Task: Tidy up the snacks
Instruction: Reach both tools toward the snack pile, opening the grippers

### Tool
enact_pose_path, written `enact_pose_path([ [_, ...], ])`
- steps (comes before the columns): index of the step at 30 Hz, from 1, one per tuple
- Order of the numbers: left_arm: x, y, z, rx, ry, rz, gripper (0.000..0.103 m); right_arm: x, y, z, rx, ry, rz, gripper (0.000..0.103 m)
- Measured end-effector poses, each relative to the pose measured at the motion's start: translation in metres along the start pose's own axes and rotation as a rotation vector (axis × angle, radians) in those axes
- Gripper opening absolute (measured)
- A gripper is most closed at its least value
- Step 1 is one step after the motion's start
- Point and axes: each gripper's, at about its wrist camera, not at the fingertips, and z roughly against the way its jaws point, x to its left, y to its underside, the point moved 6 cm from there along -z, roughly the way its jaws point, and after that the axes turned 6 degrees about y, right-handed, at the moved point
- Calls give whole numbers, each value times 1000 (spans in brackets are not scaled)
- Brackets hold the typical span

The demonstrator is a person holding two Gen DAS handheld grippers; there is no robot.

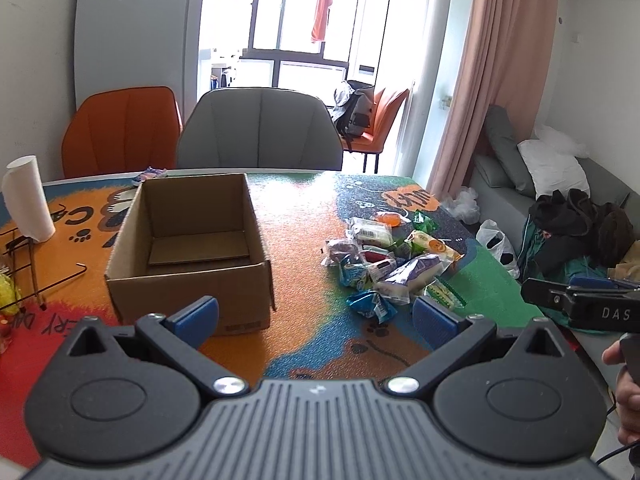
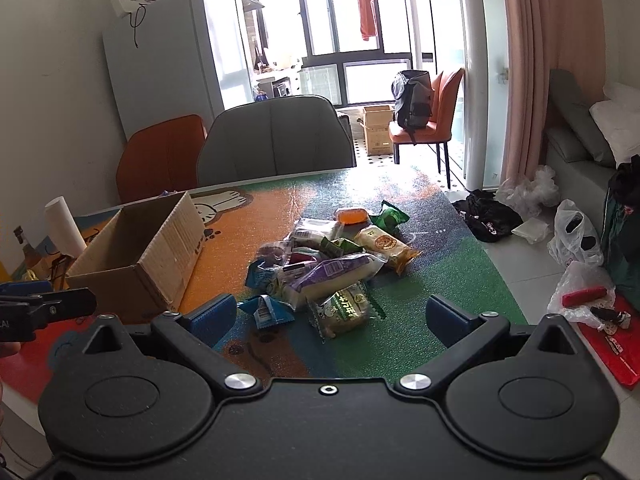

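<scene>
An open, empty cardboard box stands on the colourful table mat; it also shows in the right wrist view. A pile of wrapped snacks lies to its right, also seen from the right wrist. My left gripper is open and empty, held above the mat between box and pile. My right gripper is open and empty, just in front of the pile, near a green-and-white packet. The right gripper's side shows at the left view's right edge.
A paper towel roll and a wire rack stand left of the box. A grey chair and an orange chair are behind the table. Bags and clothes lie on the floor to the right.
</scene>
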Motion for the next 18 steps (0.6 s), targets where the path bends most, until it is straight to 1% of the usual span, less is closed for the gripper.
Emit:
enact_pose_path([
  [3, -3, -1, -14, 8, 11, 4, 103, -4, 0, -11, 7, 6, 17, 103],
  [13, -9, -3, -61, 32, 45, 14, 102, -19, 5, -51, 57, -37, -7, 103],
  [18, -12, -2, -83, 53, 60, 21, 101, -22, 7, -66, 60, -53, 4, 103],
])
